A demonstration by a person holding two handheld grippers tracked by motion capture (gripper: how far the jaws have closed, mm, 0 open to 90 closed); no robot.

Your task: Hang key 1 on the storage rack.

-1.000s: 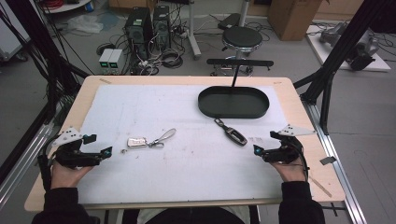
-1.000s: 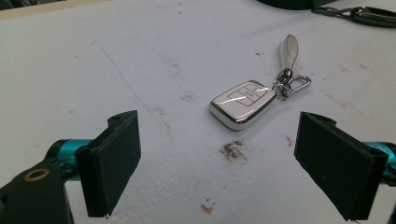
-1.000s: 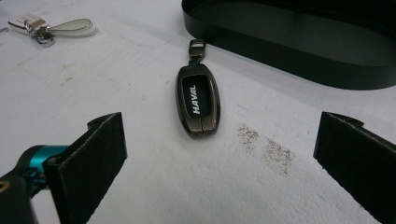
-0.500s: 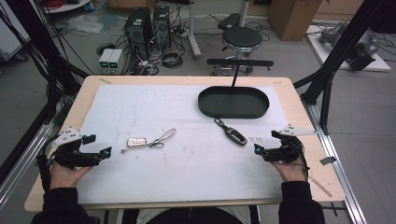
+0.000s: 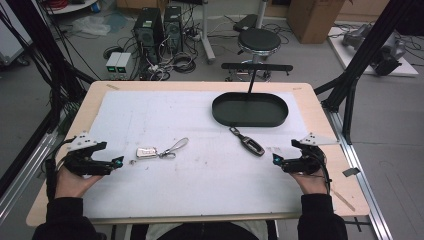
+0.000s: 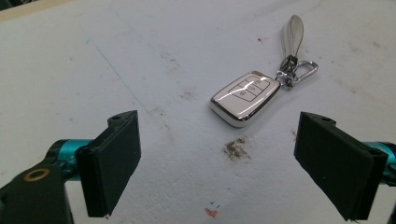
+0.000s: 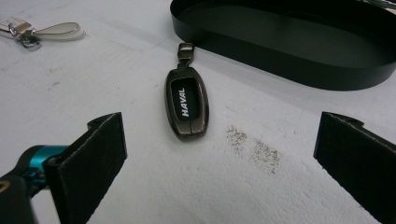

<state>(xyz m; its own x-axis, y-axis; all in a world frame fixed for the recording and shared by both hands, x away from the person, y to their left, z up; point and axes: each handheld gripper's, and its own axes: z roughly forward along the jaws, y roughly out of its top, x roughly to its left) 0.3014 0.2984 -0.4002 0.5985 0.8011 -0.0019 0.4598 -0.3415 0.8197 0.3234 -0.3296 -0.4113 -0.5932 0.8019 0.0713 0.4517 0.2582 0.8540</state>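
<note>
Nothing has shifted since the earlier frames: both grippers rest where they were, near the table's front corners, and both key fobs lie where they lay.

Largest first, the table (image 5: 320, 165) carries a white mat, and at its far right-centre sits the black oval tray (image 5: 250, 110), empty as far as can be seen. The dark key fob (image 7: 187, 103), marked HAVAL, lies just in front of the tray's wall, apart from it, its ring end pointing toward the tray. The silver key fob (image 6: 245, 98) lies well to the left, with its clip and pale strap loop trailing away from it.

The right gripper (image 5: 278, 160) has its jaws spread wide and empty, with the dark fob ahead of them and a little left of centre in the right gripper view. The left gripper (image 5: 118, 161) is likewise spread and empty, and the silver fob lies ahead of it and slightly right of centre.

Judged from this, the step in hand is the reach. To do it well, each gripper should move forward until its fob sits between the pads, then turn so the pads close across the narrow sides. Both fobs are thin and glossy, so the pads should come down close to the mat and close squarely, or the fob may skid out.
</note>
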